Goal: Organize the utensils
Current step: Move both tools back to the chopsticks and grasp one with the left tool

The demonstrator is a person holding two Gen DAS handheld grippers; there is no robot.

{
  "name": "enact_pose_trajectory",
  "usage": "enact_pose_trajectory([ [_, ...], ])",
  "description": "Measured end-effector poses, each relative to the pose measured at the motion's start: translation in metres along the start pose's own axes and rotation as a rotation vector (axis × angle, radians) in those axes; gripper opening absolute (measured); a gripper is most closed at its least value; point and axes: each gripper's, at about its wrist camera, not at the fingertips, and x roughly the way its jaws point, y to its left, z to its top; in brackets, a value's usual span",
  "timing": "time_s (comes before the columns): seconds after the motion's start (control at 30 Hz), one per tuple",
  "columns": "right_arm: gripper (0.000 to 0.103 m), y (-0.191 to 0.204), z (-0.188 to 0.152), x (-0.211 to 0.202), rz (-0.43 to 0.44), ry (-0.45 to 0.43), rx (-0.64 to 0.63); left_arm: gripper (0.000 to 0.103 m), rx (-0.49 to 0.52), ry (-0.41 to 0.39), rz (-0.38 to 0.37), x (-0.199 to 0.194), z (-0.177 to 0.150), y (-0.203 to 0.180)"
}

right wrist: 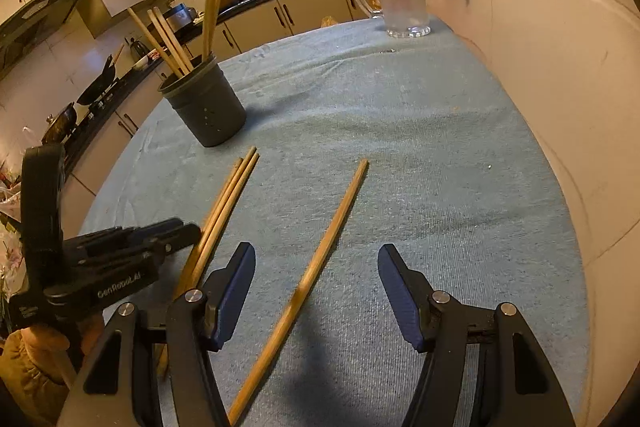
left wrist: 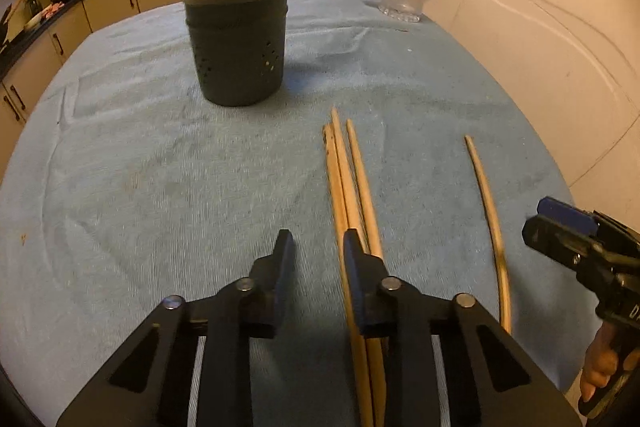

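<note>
The left claw [left wrist: 316, 247] is hovering low over the blue-covered table [left wrist: 160, 167] with its jaws narrowed and nothing between them, while a bundle of three chopsticks [left wrist: 352, 187] is lying just under and beside its right finger. The right claw [right wrist: 316, 267] is standing wide, straddling a single chopstick [right wrist: 320, 255] without its pads touching it. Ahead and to the left of both claws, the dark holder [left wrist: 236, 39] is standing upright with more chopsticks in it.
</note>
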Motion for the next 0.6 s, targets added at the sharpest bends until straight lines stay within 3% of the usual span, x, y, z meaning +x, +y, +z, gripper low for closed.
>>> enact_pose_trajectory([
  [0.03,0.068,0.000,0.000,0.001,0.001,0.002,0.001,0.008,0.006,0.003,0.009,0.001,0.003,-0.001],
  [0.1,0.068,-0.002,-0.002,0.004,0.000,0.006,0.001,0.004,0.006,0.025,0.035,0.007,0.004,0.000],
  [0.23,0.068,-0.003,-0.004,0.010,0.006,0.016,0.011,0.004,-0.001,0.023,0.011,0.004,0.006,0.001],
  [0.33,0.068,-0.005,-0.005,0.014,0.009,0.024,0.015,0.004,-0.026,-0.024,-0.035,-0.008,0.008,0.004],
  [0.5,0.068,-0.004,-0.006,0.020,0.005,0.027,0.019,0.004,0.035,0.020,-0.046,0.005,0.009,-0.007],
  [0.6,0.068,-0.005,-0.007,0.020,0.006,0.023,0.022,0.004,0.051,0.000,-0.030,0.011,0.015,-0.013],
])
